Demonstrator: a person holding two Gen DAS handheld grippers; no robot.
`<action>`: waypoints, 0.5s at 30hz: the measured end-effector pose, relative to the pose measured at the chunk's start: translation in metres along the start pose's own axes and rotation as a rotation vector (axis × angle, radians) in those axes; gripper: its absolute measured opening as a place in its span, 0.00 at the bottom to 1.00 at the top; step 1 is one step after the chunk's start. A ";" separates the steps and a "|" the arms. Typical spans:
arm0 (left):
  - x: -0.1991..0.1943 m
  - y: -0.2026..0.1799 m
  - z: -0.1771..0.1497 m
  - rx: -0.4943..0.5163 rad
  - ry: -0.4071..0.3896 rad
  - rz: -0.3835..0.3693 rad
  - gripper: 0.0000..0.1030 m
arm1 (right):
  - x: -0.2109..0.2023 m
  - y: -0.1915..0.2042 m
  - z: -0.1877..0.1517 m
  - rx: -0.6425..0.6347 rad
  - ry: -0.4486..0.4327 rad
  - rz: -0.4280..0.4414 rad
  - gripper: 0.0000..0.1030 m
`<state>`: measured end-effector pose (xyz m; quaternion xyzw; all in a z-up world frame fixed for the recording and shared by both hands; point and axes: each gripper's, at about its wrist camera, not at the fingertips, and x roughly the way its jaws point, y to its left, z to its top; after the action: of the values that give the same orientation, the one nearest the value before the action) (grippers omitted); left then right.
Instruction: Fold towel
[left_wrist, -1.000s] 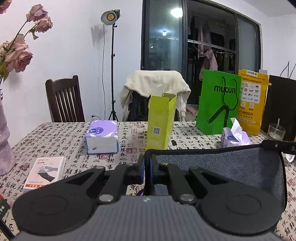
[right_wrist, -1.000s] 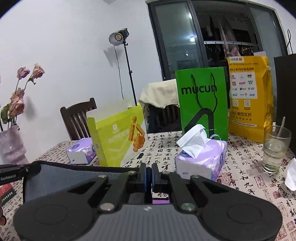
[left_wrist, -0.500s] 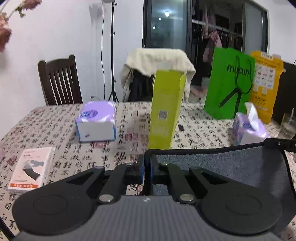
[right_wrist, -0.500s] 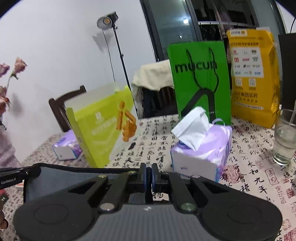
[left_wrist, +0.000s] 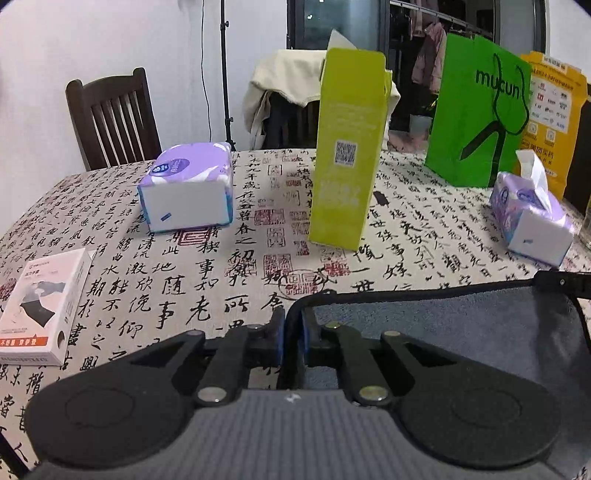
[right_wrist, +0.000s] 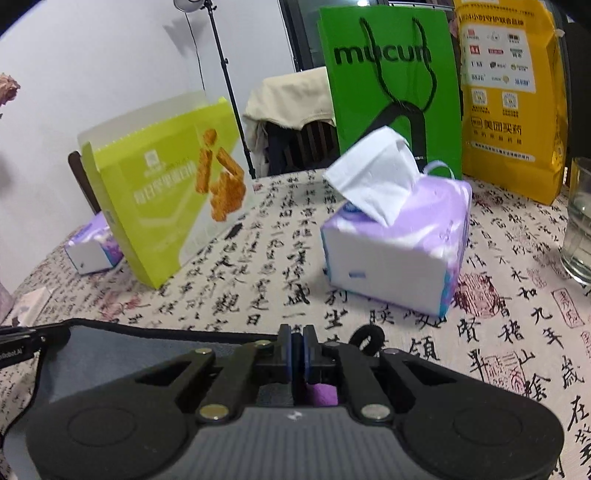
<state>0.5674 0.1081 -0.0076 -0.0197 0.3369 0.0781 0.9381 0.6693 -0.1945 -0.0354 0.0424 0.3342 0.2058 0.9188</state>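
Note:
The towel is grey with a black hem and hangs stretched between my two grippers above the table. My left gripper is shut on its left top corner. In the right wrist view the towel spreads to the left, and my right gripper is shut on its right top corner, where a black hanging loop sticks out. Each gripper's tip shows at the far edge of the other view.
On the calligraphy tablecloth stand a lime-green box, two purple tissue packs, a green bag, a yellow bag, a water glass and a small white box. A chair stands behind.
Both grippers have tilted down and moved forward and lower over the table with the towel held between them. The boxes and tissue packs now look closer.

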 end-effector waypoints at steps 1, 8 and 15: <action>0.002 0.000 -0.001 0.001 0.006 0.004 0.09 | 0.002 -0.001 -0.001 0.001 0.005 -0.002 0.07; 0.012 0.002 -0.007 0.007 0.014 0.047 0.24 | 0.010 -0.002 -0.006 -0.015 0.014 -0.027 0.11; 0.013 0.006 -0.006 0.001 0.009 0.077 0.42 | 0.011 -0.002 -0.008 -0.025 0.004 -0.033 0.18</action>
<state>0.5729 0.1148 -0.0205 -0.0066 0.3418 0.1141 0.9328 0.6732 -0.1926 -0.0486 0.0248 0.3339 0.1948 0.9219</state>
